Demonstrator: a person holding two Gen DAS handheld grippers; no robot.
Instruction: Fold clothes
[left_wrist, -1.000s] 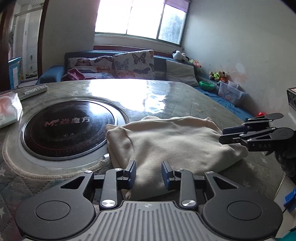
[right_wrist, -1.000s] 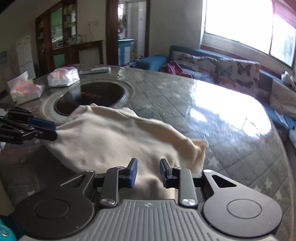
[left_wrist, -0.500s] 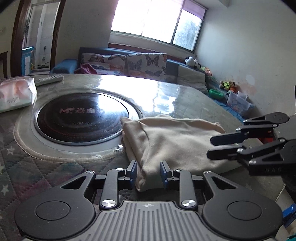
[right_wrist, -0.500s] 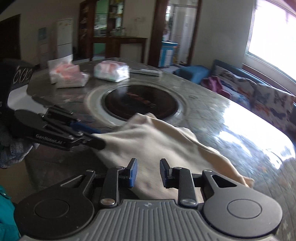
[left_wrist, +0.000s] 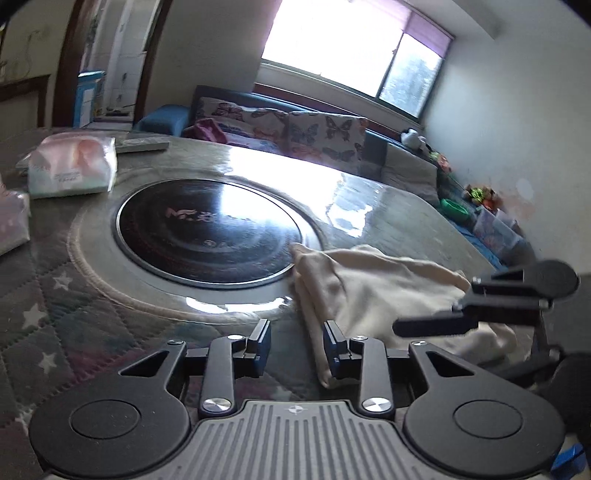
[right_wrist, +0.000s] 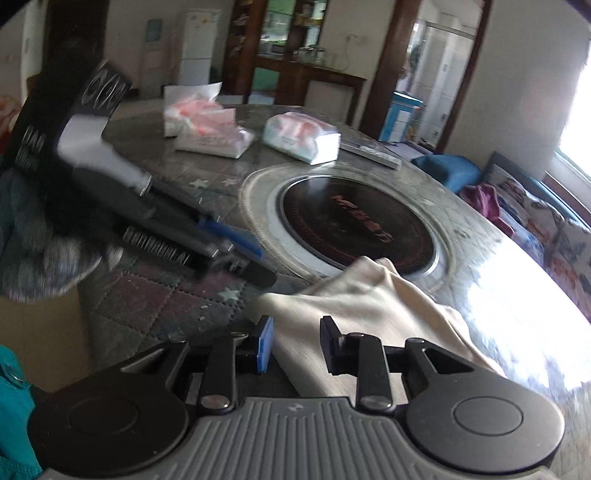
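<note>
On the near edge of the bench (left_wrist: 92, 306), beside the dark round hob (left_wrist: 207, 232), the cream garment (left_wrist: 373, 291) lies folded, both tools part-open and gripping nothing, left tool (left_wrist: 296, 345) having just widened, right tool (right_wrist: 296, 341) over cloth; next fold wants matched corners.

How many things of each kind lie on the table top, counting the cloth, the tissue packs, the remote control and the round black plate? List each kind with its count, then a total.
Cream cloth: 1
Tissue packs: 2
Remote control: 1
Round black plate: 1
Total: 5
</note>
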